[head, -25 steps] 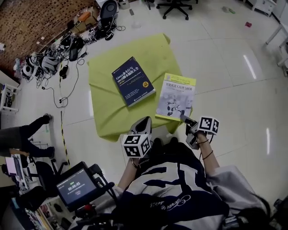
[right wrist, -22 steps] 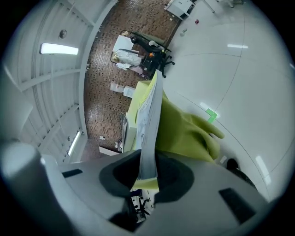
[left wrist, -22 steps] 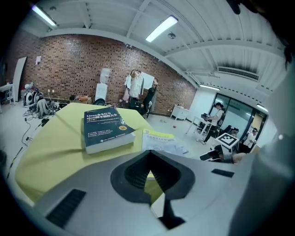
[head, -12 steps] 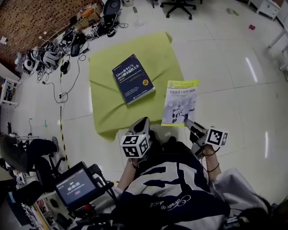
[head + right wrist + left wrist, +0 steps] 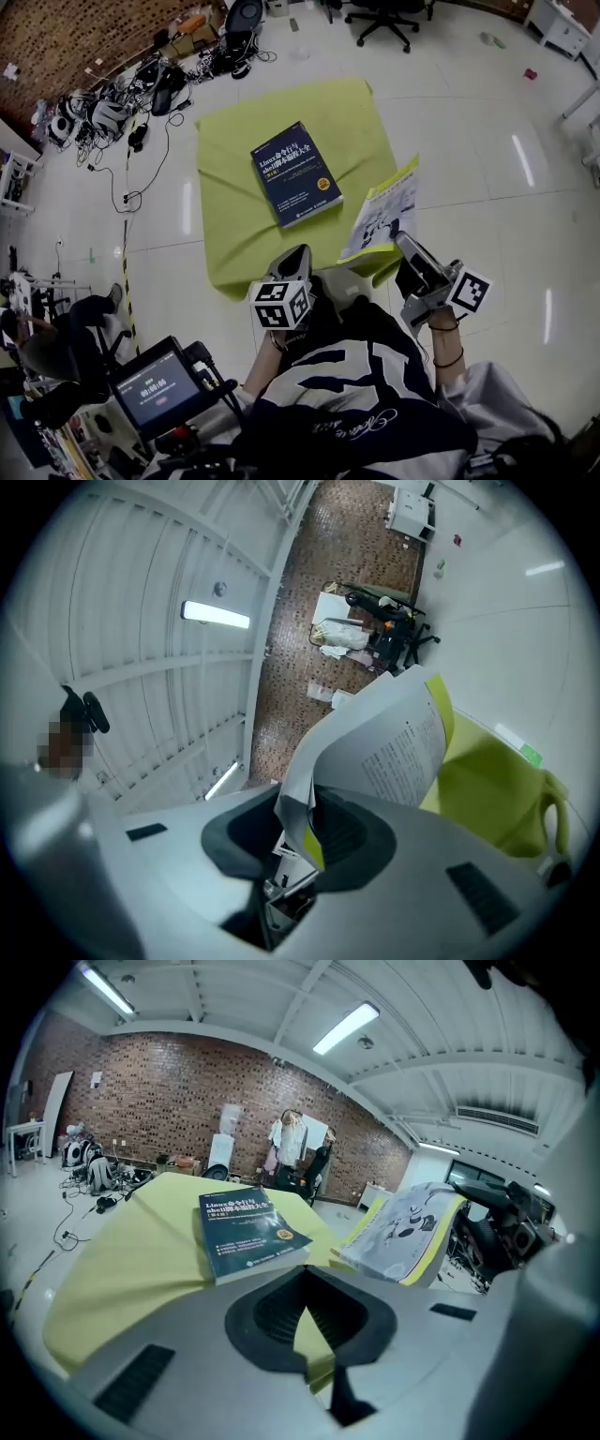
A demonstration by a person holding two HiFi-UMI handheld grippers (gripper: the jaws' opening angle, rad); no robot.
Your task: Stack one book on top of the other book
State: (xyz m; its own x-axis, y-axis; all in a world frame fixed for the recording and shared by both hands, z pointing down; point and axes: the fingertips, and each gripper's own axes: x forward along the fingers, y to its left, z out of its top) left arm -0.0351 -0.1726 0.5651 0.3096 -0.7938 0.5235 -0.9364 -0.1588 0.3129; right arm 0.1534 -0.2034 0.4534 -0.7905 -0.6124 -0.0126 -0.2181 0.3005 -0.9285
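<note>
Holds white book (image 5: 380,217) raised in right gripper (image 5: 403,246), jaws just loosening (left gripper (image 5: 296,255) closed, empty), not yet upon blue book (image 5: 298,173).

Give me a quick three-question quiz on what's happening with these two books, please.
1. True or false: the blue book lies flat on the green cloth.
2. Which holds the white-and-yellow book? A left gripper, B right gripper, C neither.
3. Is one book stacked on the other yet?
Key: 1 true. 2 B, its fingers pinch the book's edge. 3 no, the lifted book hangs tilted beside the blue one.
</note>
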